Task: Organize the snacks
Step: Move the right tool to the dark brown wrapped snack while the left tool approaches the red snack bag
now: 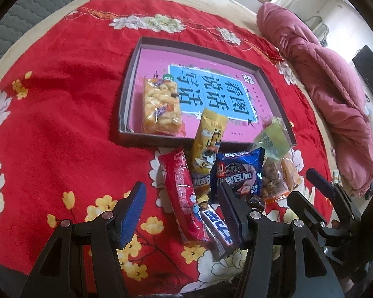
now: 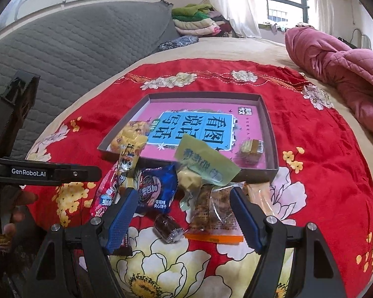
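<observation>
A shallow grey box [image 1: 129,94] [image 2: 271,134] with a pink printed floor lies on the red flowered cloth [image 1: 62,99]. Inside it are a pack of orange rice crackers [image 1: 161,106] and a small wrapped cake [image 2: 251,149]. Loose snacks lie piled in front of the box. My left gripper [image 1: 181,213] stands open over a long red pack [image 1: 184,198] and a dark bar [image 1: 218,233]; its pads are clear of both. My right gripper [image 2: 182,218] is open around a dark wrapped candy [image 2: 167,228] and a clear brown-snack pack [image 2: 213,216]. A blue cookie pack [image 2: 156,191], a yellow pack [image 1: 209,144] and a green pack [image 2: 204,161] lie just beyond.
The cloth covers a beige bed. A pink quilt [image 2: 335,69] is bunched along its right side. A grey quilted headboard [image 2: 74,49] rises at the back left, with folded clothes [image 2: 196,19] near the window. A hand [image 2: 12,213] holds the left gripper's body [image 2: 49,172].
</observation>
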`<state>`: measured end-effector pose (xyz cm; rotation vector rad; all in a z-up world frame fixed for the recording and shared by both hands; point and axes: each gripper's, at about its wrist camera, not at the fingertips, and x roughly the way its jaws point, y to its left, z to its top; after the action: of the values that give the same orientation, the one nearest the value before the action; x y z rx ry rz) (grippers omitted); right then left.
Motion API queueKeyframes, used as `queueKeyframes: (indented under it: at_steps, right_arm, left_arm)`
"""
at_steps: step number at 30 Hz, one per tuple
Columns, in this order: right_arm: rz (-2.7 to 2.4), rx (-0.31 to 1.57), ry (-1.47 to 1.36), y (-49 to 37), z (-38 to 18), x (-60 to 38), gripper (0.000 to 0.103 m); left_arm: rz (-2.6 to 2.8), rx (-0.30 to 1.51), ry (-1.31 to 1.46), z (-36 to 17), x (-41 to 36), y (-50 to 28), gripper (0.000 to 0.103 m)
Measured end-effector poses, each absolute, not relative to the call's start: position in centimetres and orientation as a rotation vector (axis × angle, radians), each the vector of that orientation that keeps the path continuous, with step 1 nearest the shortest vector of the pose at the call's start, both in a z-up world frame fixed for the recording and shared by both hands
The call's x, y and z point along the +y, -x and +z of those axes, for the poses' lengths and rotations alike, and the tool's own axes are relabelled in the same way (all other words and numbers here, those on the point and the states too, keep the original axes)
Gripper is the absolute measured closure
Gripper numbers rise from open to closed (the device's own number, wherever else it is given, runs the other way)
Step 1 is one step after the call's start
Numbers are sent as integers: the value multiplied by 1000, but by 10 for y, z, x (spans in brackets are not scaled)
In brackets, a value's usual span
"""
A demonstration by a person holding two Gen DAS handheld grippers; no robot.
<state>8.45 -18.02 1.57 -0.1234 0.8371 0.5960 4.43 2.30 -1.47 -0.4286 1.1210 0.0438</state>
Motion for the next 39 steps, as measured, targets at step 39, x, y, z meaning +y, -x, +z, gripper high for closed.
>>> queueKeyframes:
  at_steps: [39]
  right_arm:
    - [715,912,402,-71,-33,-136,35]
  left_arm:
    - [15,1227,490,-59,21,-49,41]
